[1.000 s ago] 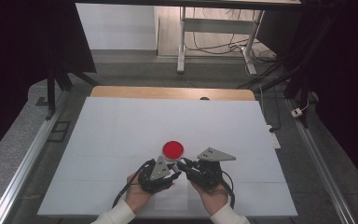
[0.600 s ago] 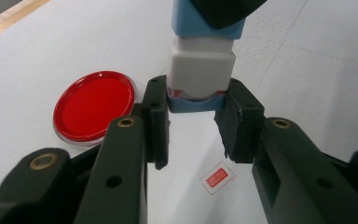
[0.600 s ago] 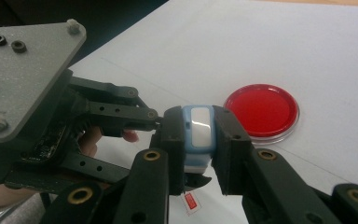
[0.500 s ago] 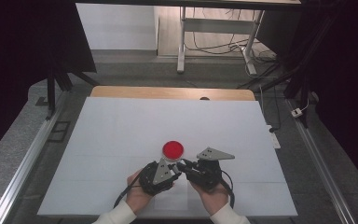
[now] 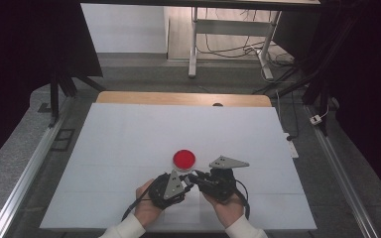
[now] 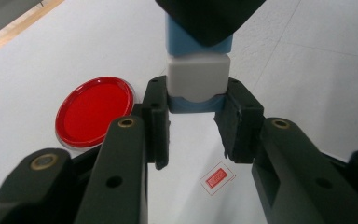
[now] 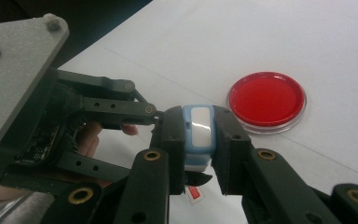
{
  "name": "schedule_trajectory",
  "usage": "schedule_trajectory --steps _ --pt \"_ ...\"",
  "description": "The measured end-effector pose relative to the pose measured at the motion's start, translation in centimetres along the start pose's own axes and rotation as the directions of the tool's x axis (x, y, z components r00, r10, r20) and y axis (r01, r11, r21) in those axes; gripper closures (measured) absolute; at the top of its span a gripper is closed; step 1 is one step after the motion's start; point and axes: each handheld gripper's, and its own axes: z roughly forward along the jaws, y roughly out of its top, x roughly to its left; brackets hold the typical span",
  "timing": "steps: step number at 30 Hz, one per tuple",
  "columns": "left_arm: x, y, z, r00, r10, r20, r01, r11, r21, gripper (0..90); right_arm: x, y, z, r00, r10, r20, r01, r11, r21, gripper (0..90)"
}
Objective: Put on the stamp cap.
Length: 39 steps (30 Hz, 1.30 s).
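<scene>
A small blue-and-white plastic block (image 7: 198, 135), rounded at its corners, is held in the air just above the white tabletop (image 5: 129, 144), gripped at once by both grippers. In the right gripper view, the fingers (image 7: 230, 140) of the right gripper (image 7: 199, 142) are closed on the block's two long sides, with its white face turned towards the camera. In the left gripper view, the left gripper (image 6: 197, 100) is seen with its fingers (image 6: 157, 112) closed on the block's lower blue end, just below the white middle section, while the far end disappears behind the dark body of the other gripper. In the high view the two grippers are met tip to tip near the front edge of the tabletop, each carried by a hand (image 5: 146, 208) in a white sleeve. A round red dish with a clear rim (image 5: 184, 158) lies flat on the tabletop just beyond the grippers, apart from the block. A small white label with a red print (image 6: 218, 177) lies on the tabletop below the held block. The work in hand is judged to be a pulling apart or a passing over of the block. The left hold is taken on a narrow end only, so the block could be slipped out of it under a pull. If one end were freed suddenly, the block could be dropped onto the tabletop or knocked against the red dish.
</scene>
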Motion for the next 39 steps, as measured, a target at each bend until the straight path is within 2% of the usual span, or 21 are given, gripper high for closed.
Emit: schedule_trajectory --steps 9,17,21,28,33,39 --pt "0.2 -0.1 0.0 1.0000 0.002 0.001 -0.002 1.0000 -0.001 65.2 -0.2 0.0 -0.1 0.9998 0.016 -0.015 -0.016 0.9999 -0.007 75.2" --pt "0.5 -0.1 0.0 0.9988 -0.043 0.025 0.043 0.9990 -0.005 63.3 -0.2 0.0 -0.2 0.9996 -0.021 -0.016 0.021 0.9994 -0.027 75.1" --pt "0.7 -0.2 0.0 0.9970 -0.074 0.024 0.074 0.9972 -0.011 57.3 -0.1 0.1 -0.3 0.9986 -0.051 -0.013 0.050 0.9980 -0.040 75.0" --pt "1.1 -0.3 -0.1 0.9944 -0.096 0.044 0.096 0.9953 -0.004 49.7 -0.3 0.2 -0.7 0.9983 -0.056 -0.016 0.055 0.9965 -0.062 75.0" --pt "1.5 -0.6 -0.6 0.9911 -0.123 0.051 0.123 0.9924 0.009 44.2 -0.8 0.3 -0.9 0.9984 -0.052 -0.021 0.051 0.9966 -0.065 74.9" --pt "2.5 -1.4 -2.1 0.9803 -0.181 0.079 0.180 0.9835 0.014 42.5 -1.4 0.1 -1.1 0.9968 -0.073 -0.033 0.071 0.9950 -0.070 74.9"
